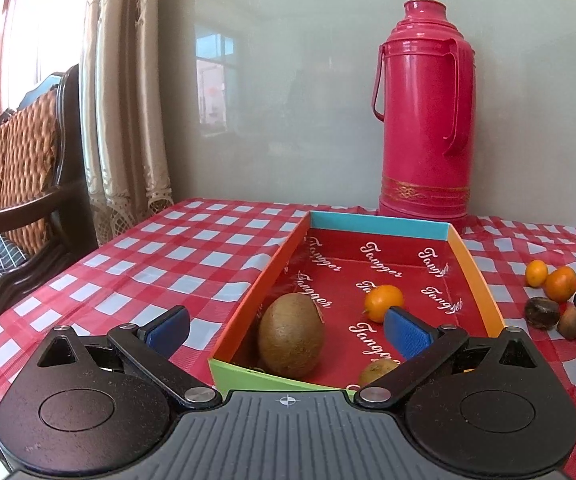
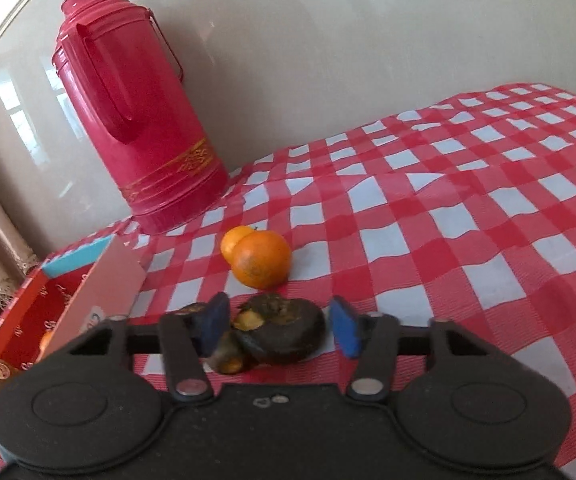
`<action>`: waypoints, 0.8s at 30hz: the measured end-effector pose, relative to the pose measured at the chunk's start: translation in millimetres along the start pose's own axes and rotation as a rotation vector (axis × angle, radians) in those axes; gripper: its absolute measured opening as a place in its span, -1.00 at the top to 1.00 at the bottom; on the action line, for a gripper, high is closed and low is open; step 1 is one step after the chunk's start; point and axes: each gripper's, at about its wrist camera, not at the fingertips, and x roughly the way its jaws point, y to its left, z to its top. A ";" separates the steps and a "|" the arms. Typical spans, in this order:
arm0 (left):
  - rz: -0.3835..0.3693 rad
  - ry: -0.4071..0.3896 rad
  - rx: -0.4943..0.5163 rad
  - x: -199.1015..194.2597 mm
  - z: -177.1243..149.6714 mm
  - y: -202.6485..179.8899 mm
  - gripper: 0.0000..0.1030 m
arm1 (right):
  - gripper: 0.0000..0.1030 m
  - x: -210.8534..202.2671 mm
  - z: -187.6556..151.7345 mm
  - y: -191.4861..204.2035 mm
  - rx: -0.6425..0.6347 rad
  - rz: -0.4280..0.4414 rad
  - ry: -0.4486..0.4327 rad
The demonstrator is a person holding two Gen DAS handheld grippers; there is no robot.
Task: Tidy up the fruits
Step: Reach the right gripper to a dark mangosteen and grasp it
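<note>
Hovering over box (image 1: 476, 276), left gripper (image 1: 286, 330) spread wide, empty; right gripper (image 2: 280, 326) parted around dark fruit (image 2: 284, 334), pads not touching

I see my left hand-held gripper (image 1: 286, 334) spread wide over the tray (image 1: 478, 280), which holds a kiwi (image 1: 290, 336) and a tangerine (image 1: 384, 302). A red thermos (image 1: 424, 120) stands at the counter's far edge.

Fruit positions
Box (image 1: 476, 276): kiwi (image 1: 290, 335), tangerine (image 1: 384, 303). Tablecloth: two touching tangerines (image 2: 262, 259), dark water chestnuts (image 2: 284, 332) adjacent.
</note>
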 end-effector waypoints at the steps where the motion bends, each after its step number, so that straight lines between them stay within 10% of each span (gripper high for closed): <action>1: 0.000 0.001 0.001 0.0 0.0 -1.0 -0.98 | 0.15 -0.7 -0.3 1.5 -0.012 -0.004 -0.002; 24: -0.007 -0.006 0.000 -3.7 0.8 -2.1 -0.98 | 0.25 -9.2 -7.4 16.4 -0.196 -0.091 0.000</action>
